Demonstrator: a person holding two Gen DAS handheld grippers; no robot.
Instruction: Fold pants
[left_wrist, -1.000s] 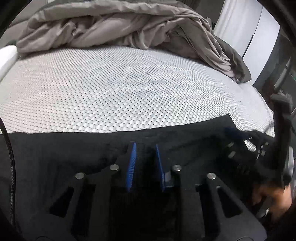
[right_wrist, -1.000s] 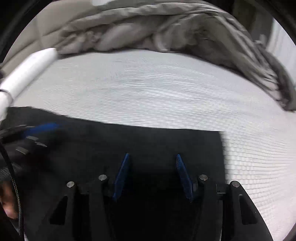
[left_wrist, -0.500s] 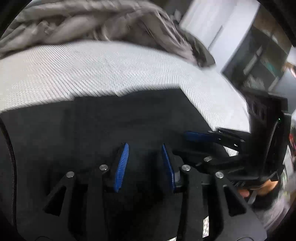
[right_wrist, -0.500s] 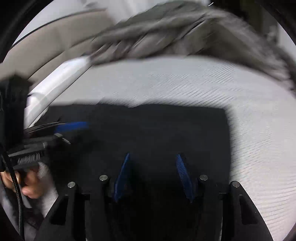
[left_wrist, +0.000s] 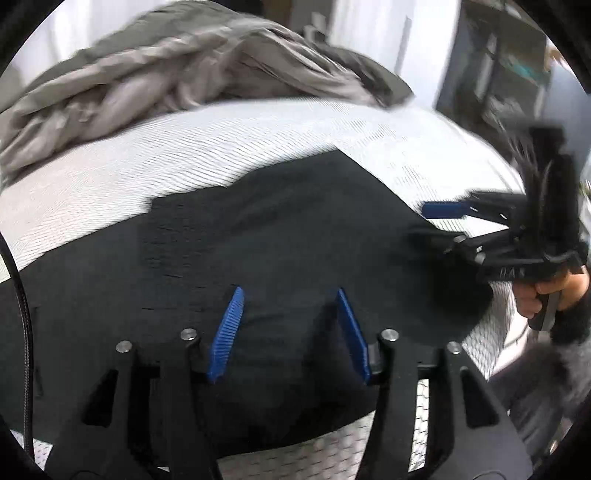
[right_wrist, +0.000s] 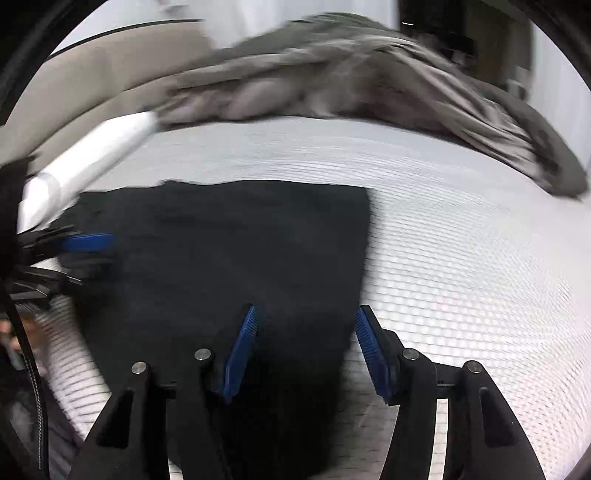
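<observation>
Black pants (left_wrist: 280, 229) lie folded in a flat dark block on the white mesh bed cover (left_wrist: 110, 177). My left gripper (left_wrist: 290, 297) hovers over their near part; its jaws are opening and the blue pads pinch no cloth. My right gripper (right_wrist: 306, 312) stands open above the pants' (right_wrist: 240, 251) right edge, one finger over black cloth, the other over the bed cover (right_wrist: 461, 240). Each gripper also shows in the other's view: the right gripper (left_wrist: 437, 223) at the pants' right corner, the left gripper (right_wrist: 86, 254) at their left side, blurred.
A crumpled grey duvet (left_wrist: 184, 74) is heaped along the far side of the bed (right_wrist: 369, 81). A white bolster (right_wrist: 92, 155) and beige headboard (right_wrist: 92, 74) lie at far left. A person's hand (left_wrist: 546, 291) holds the right gripper's handle. Dark shelving (left_wrist: 517, 74) stands beyond the bed.
The left jaws went from nearly shut to wide apart. Both grippers drew back and rose off the pants, so more of the folded cloth shows. The left view rolled.
</observation>
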